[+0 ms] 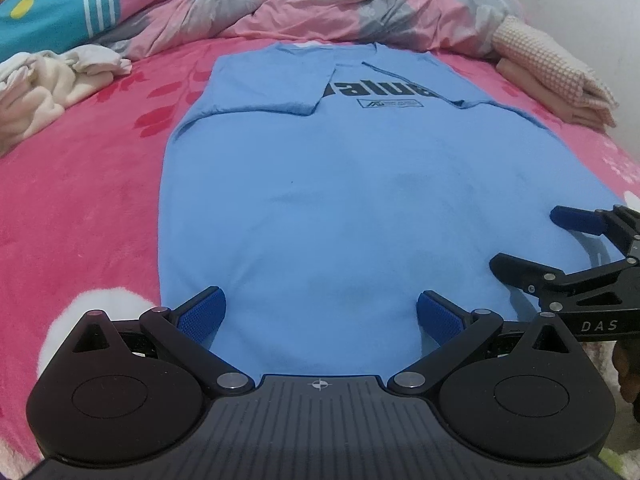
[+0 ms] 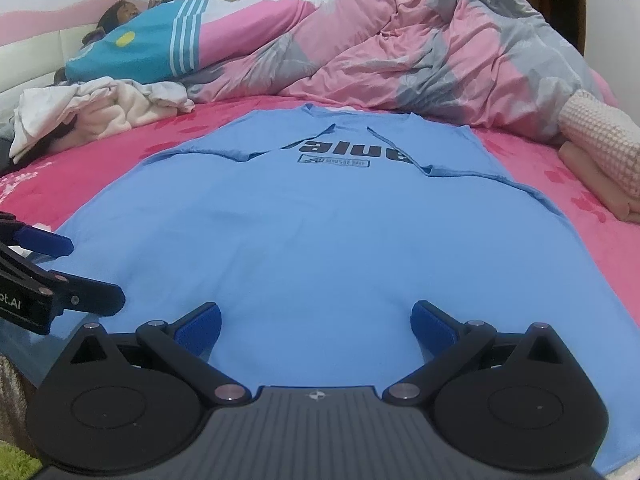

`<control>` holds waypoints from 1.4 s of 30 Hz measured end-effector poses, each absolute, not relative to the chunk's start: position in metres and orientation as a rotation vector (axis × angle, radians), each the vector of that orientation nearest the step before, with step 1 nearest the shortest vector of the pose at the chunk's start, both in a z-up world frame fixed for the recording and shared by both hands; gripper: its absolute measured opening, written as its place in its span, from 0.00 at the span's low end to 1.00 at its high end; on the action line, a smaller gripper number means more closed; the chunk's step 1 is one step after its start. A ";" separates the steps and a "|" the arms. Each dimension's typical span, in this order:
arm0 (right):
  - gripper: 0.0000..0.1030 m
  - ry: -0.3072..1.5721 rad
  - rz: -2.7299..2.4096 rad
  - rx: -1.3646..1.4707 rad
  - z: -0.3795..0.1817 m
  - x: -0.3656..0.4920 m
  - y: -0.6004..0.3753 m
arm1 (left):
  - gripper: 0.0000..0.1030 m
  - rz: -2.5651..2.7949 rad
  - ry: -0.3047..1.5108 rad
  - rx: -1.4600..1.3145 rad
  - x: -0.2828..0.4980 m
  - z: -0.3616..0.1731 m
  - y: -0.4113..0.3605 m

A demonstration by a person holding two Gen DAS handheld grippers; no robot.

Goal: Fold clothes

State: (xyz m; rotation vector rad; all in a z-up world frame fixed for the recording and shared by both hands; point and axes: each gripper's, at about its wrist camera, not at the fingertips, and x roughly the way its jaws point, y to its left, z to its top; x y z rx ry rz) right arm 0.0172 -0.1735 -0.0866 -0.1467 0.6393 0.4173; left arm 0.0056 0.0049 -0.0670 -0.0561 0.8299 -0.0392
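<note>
A light blue T-shirt (image 1: 344, 184) lies flat on the pink bed, front up, black lettering near the far end, both sleeves folded in over the chest. It also shows in the right wrist view (image 2: 320, 232). My left gripper (image 1: 318, 314) is open just above the shirt's near hem, towards its left side. My right gripper (image 2: 316, 322) is open above the near hem towards the right side, nothing between its pads. The right gripper shows in the left wrist view (image 1: 532, 240), open; the left gripper shows in the right wrist view (image 2: 88, 268), open.
A pink and grey duvet (image 2: 400, 52) is heaped at the far side. A crumpled white garment (image 2: 100, 108) lies far left, folded pink cloths (image 2: 600, 160) far right. A blue pillow (image 2: 140, 52) lies at the back left. The pink blanket (image 1: 80, 184) covers the bed.
</note>
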 end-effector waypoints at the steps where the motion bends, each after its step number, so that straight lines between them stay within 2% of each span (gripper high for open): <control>1: 1.00 0.644 0.418 -0.147 -0.086 0.018 -0.173 | 1.00 -0.036 0.828 -0.058 0.005 -0.067 0.005; 30: 1.00 0.663 0.397 -0.162 -0.086 0.022 -0.169 | 1.00 -0.008 0.778 -0.039 -0.001 -0.064 -0.001; 36: 1.00 0.653 0.403 -0.160 -0.087 0.021 -0.171 | 1.00 -0.028 0.696 -0.047 -0.008 -0.041 0.003; 42: 1.00 0.642 0.403 -0.157 -0.089 0.021 -0.171 | 1.00 -0.030 0.650 -0.055 0.020 -0.034 -0.001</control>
